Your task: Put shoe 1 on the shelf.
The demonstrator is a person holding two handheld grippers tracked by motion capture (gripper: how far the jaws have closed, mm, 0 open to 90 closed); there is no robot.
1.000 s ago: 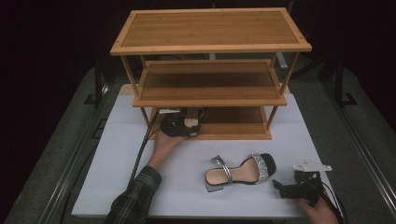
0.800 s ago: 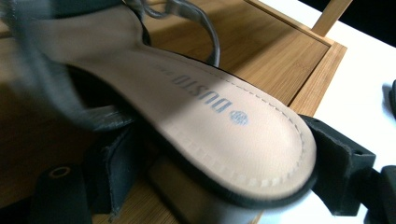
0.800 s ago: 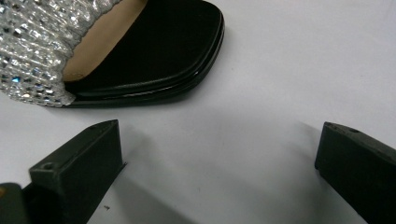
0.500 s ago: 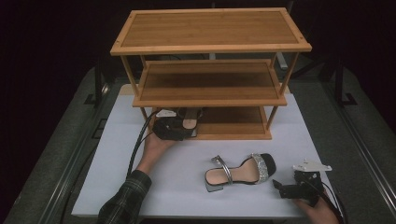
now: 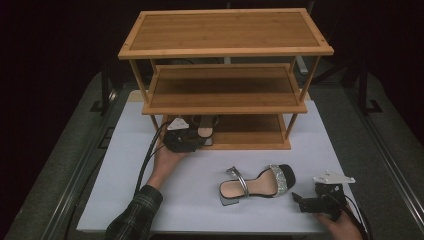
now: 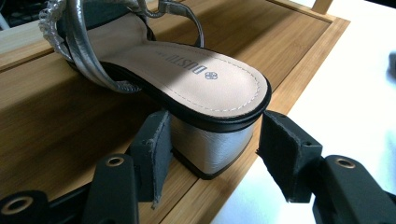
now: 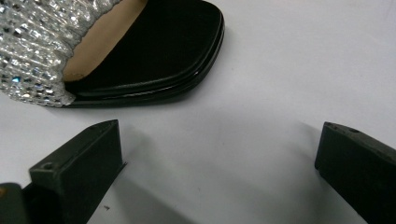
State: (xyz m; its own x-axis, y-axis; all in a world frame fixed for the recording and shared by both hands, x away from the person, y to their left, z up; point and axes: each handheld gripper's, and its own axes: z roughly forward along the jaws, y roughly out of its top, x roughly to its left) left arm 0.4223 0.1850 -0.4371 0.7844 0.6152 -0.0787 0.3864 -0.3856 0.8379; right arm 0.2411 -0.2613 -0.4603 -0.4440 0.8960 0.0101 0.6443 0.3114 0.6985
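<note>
A silver-strapped sandal (image 6: 205,79) stands on the bottom shelf (image 6: 56,116) of a bamboo rack (image 5: 225,30), its heel at the shelf's front edge. My left gripper (image 6: 215,154) is open around that silver block heel; the left pad sits close against it, the right pad stands clear. In the high view this sandal (image 5: 205,129) and the left gripper (image 5: 196,139) are at the shelf's front left. The matching sandal (image 5: 257,186) lies on the white table (image 5: 125,200). My right gripper (image 5: 299,200) is open just behind its black toe (image 7: 154,46), touching nothing.
The rack has three shelves; the middle shelf (image 5: 225,90) and the top one are bare. Its legs (image 5: 291,125) stand at the corners of the bottom shelf. Black cables (image 5: 147,160) trail from the left gripper across the table. Dark floor surrounds the table.
The left hand and gripper have drawn back slightly toward the person and to the left, while the sandal stays on the bottom shelf. The right gripper and table sandal have not moved.
</note>
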